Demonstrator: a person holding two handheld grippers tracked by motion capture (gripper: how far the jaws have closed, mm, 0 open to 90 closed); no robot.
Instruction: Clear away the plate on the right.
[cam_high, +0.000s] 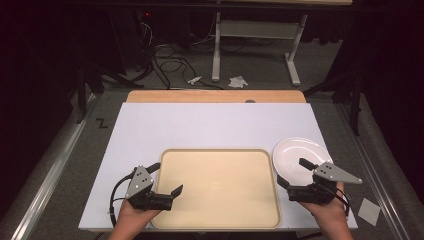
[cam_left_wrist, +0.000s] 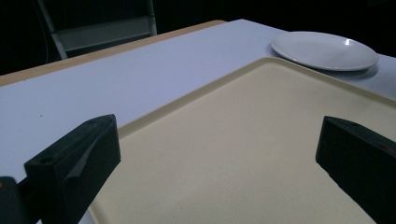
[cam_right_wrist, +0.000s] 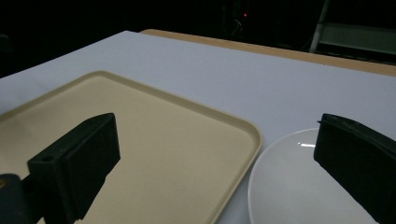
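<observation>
Two grippers are hovering at the near edge, both spread wide and gripping nothing. The left gripper (cam_high: 162, 179) is hanging over the tray's (cam_high: 220, 220) nine o'clock rim, jaws straddling its edge. The right gripper (cam_high: 294, 172) is poised over the white plate (cam_high: 300, 150), one jaw above the plate's near side, the other by the tray's three o'clock rim. That plate, sitting just beside the tray at its two o'clock corner, is looking light, stiff, glossy and breakable; I'd be pinching its thin raised rim at six o'clock. Farther back, bare white tabletop (cam_high: 210, 125).
</observation>
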